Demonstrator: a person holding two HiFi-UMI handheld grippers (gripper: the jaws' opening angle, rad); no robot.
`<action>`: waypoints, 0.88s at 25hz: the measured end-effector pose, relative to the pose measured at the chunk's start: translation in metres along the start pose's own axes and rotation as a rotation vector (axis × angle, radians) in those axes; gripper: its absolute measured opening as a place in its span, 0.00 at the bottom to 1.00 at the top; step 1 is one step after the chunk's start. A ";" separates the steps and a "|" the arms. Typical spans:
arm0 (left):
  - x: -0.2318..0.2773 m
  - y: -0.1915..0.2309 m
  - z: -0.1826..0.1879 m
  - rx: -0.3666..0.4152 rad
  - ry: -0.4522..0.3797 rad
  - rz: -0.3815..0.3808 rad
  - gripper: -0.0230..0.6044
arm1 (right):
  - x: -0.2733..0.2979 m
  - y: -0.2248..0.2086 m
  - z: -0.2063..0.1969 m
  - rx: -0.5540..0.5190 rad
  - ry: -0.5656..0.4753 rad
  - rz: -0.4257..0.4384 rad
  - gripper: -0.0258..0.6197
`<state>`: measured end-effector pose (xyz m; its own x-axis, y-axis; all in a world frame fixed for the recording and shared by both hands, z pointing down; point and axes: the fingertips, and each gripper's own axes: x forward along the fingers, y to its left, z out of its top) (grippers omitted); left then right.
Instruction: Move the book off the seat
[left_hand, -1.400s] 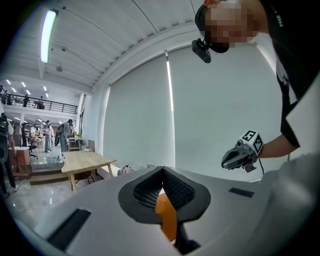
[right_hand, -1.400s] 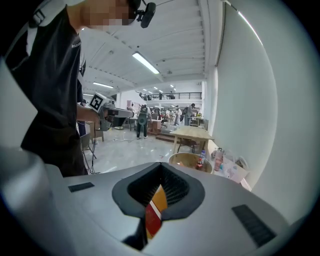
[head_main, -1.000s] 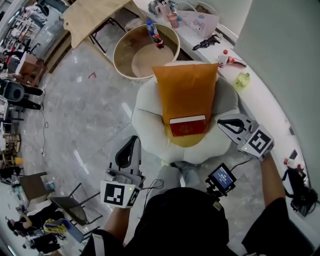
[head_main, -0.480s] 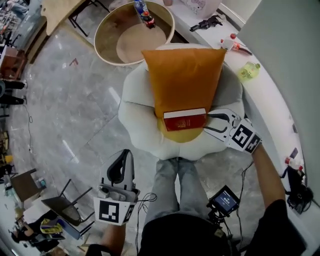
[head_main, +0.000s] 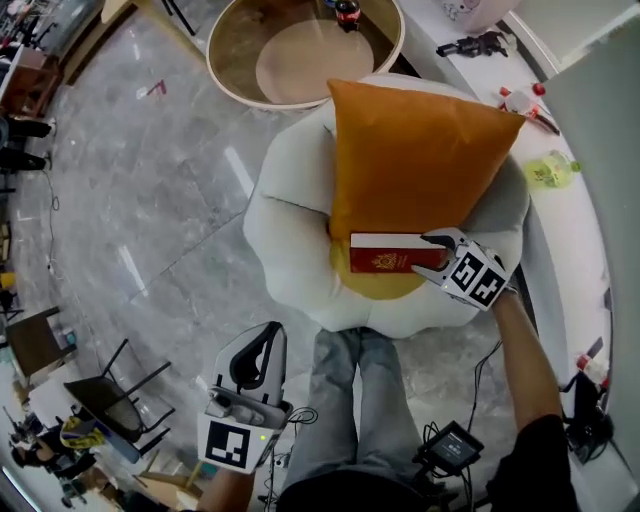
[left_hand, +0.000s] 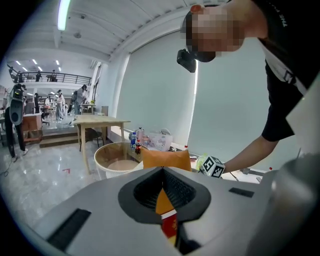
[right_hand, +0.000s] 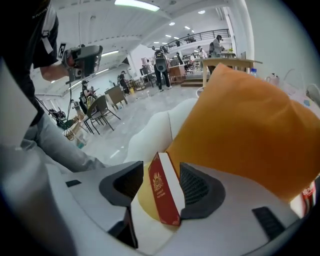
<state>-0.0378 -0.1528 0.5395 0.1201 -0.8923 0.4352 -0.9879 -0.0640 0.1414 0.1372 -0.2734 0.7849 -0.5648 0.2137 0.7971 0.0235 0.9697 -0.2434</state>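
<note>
Red book (head_main: 385, 260) stands against the orange cushion (head_main: 410, 160); right gripper (head_main: 422, 257) straddles it loosely, jaws just opening; left gripper (head_main: 266, 335) hangs closed, empty.

No words or numbers can be read here. The red book (right_hand: 161, 194) has a gold crest and tiny gold letters on its cover, too small to read. The right gripper (head_main: 423, 255) and the left gripper (head_main: 263, 338) each carry a cube with black-and-white square patterns, not letters. The small screen (head_main: 452, 447) at the bottom of the head view is too blurry to read.
</note>
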 end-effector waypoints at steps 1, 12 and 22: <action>0.003 0.003 -0.010 -0.009 0.010 0.000 0.05 | 0.013 -0.002 -0.006 -0.003 0.018 0.013 0.40; 0.027 0.036 -0.102 -0.072 0.111 0.029 0.05 | 0.141 -0.042 -0.080 -0.067 0.300 0.125 0.44; 0.027 0.049 -0.130 -0.083 0.159 0.019 0.05 | 0.166 -0.036 -0.108 -0.087 0.533 0.287 0.45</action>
<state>-0.0705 -0.1225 0.6736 0.1224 -0.8106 0.5726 -0.9793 -0.0051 0.2021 0.1320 -0.2598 0.9853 -0.0363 0.4759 0.8788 0.1931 0.8661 -0.4611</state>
